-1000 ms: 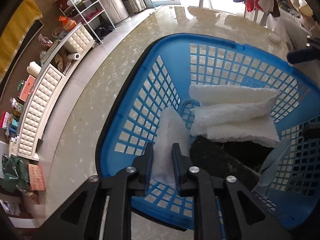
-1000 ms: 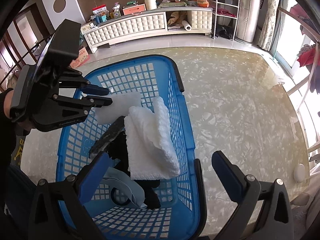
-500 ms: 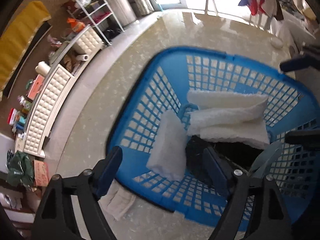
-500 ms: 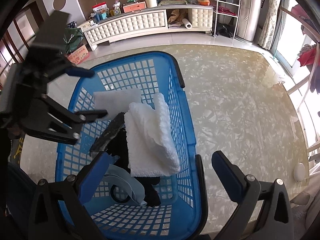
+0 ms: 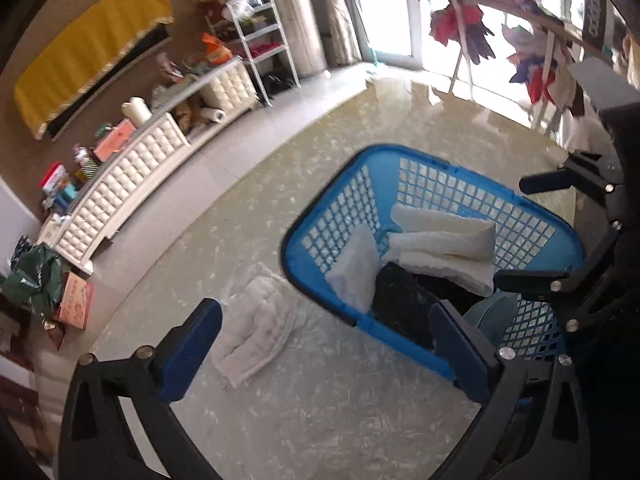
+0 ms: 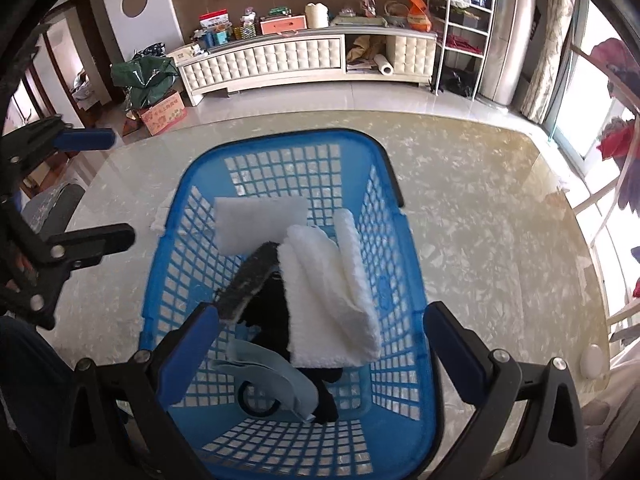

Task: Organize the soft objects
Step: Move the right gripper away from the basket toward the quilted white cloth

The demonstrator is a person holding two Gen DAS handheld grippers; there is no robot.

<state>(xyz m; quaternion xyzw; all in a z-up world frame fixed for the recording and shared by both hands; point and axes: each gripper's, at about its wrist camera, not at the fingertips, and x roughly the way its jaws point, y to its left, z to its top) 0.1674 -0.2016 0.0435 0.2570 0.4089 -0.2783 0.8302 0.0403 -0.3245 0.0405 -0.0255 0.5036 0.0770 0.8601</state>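
The left tongs (image 5: 326, 344) are held wide apart with nothing between their blue pads, above the surface (image 5: 320, 400) and short of the near corner of the blue basket (image 5: 316, 292). Just ahead of the left pad, outside the basket, a folded white towel (image 5: 256, 332) is seen lying flat on the surface; it looks soft, quilted and loosely folded in layers, with slightly uneven edges. This is judged to be the piece left to be put away, since no other loose cloth can be made out on the surface. To the right of it, past the basket rim and ahead of the right pad, a thin white cloth (image 5: 354, 268) is leaned against the mesh wall, a dark rough-textured cloth (image 5: 400, 304) is propped beside it, and a thick white folded towel (image 5: 444, 244) is laid across the middle. The right tongs (image 6: 322, 346) are likewise held fully apart and empty, over the near end of the basket. Directly below them a pale blue strap-like piece (image 6: 276, 384) rests on the basket floor, partly over black fabric (image 6: 268, 320) whose shape cannot be told. Most of the work is therefore judged done: several soft pieces are already gathered in the basket, though they are stacked loosely rather than neatly, and one towel is yet to be collected.
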